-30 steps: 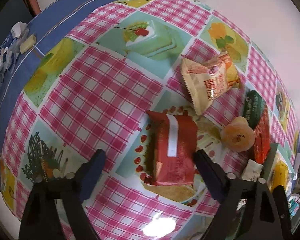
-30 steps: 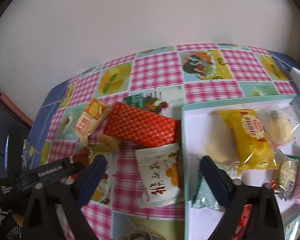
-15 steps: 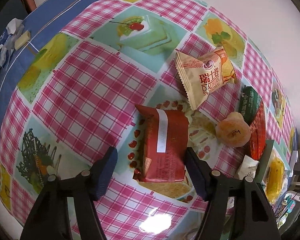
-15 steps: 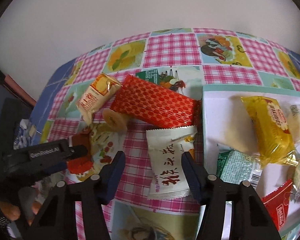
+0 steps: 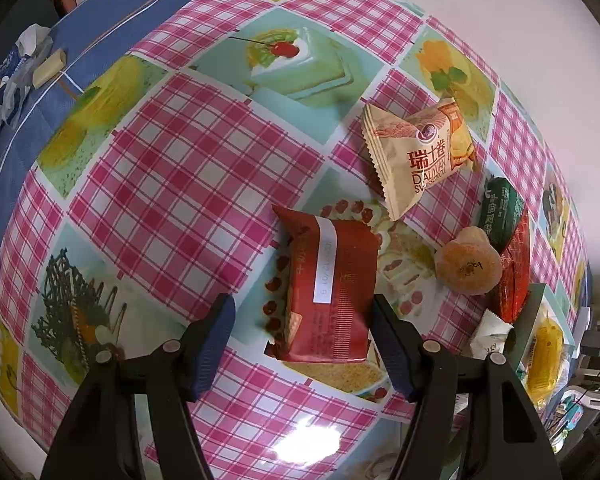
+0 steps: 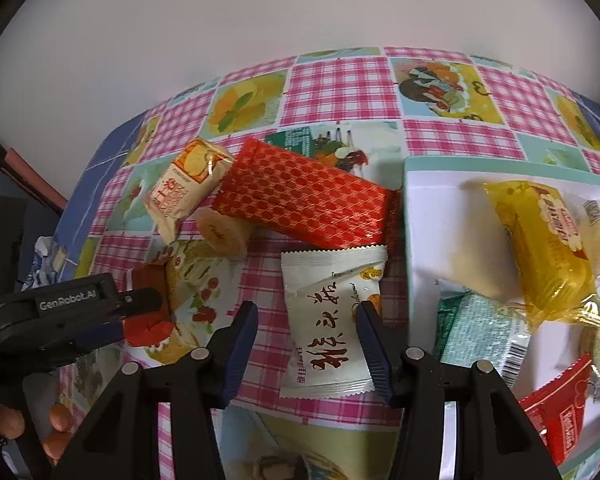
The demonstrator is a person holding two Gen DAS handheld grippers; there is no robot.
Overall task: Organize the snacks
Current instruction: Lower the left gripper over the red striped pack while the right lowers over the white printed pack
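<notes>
My left gripper (image 5: 302, 316) is open around a dark red snack packet (image 5: 328, 288) lying on the checked tablecloth; its right finger touches the packet, the left stands apart. My right gripper (image 6: 306, 322) is open around a white snack packet (image 6: 332, 316), its right finger against the packet's edge. The left gripper also shows in the right wrist view (image 6: 80, 316) over the red packet (image 6: 148, 312). A white tray (image 6: 428, 216) at right holds a yellow packet (image 6: 544, 248), a green one (image 6: 476, 332) and others.
On the cloth lie a beige roll packet (image 5: 416, 152), a round pastry (image 5: 468, 266), a long red patterned packet (image 6: 304, 200) and a dark green packet (image 5: 500, 208). The wall is close behind. Crumpled wrappers (image 5: 16, 68) lie at the table's far left.
Both grippers have moved down and forward onto their packets. Both pairs of fingers have narrowed, the right ones more.
</notes>
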